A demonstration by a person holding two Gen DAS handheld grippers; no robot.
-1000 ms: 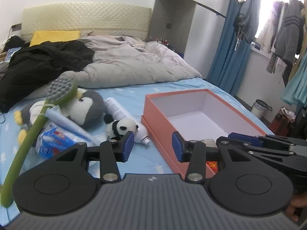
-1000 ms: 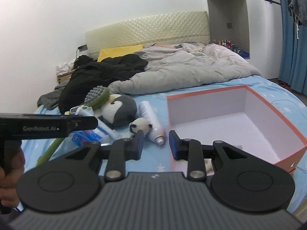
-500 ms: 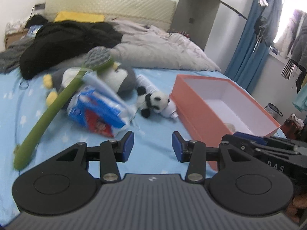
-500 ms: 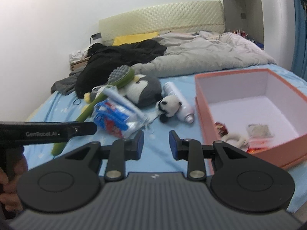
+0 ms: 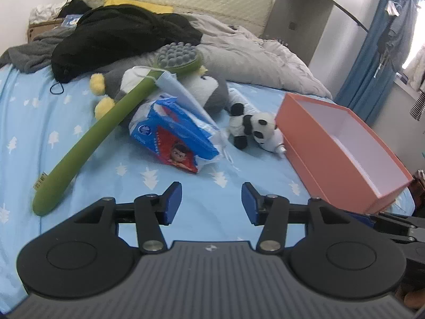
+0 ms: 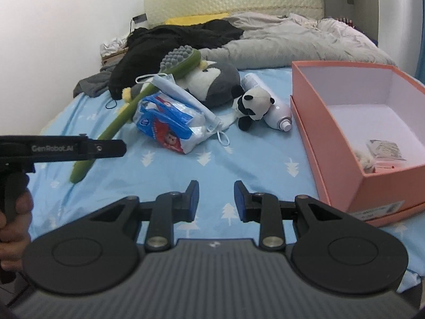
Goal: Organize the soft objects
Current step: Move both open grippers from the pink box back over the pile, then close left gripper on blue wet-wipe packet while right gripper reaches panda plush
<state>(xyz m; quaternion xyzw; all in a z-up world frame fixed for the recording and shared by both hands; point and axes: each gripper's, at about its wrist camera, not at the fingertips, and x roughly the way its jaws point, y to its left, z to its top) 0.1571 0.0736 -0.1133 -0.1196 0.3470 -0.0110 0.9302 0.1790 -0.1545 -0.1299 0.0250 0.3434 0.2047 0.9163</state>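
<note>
On my left, the long green bath brush [image 5: 111, 122] leans across the grey penguin plush [image 6: 212, 85]. Nearer me lies the blue tissue pack [image 5: 172, 138], the small panda plush [image 6: 253, 103] to its right, touching the white bottle [image 6: 276, 111]. Farthest right sits the open orange cardboard box [image 6: 342, 159].

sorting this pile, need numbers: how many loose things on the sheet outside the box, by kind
plush toys: 2 (penguin, panda)
long-handled bath brush: 1
tissue packs bundle: 1
face mask: 1
white spray bottle: 1
total: 6
</note>
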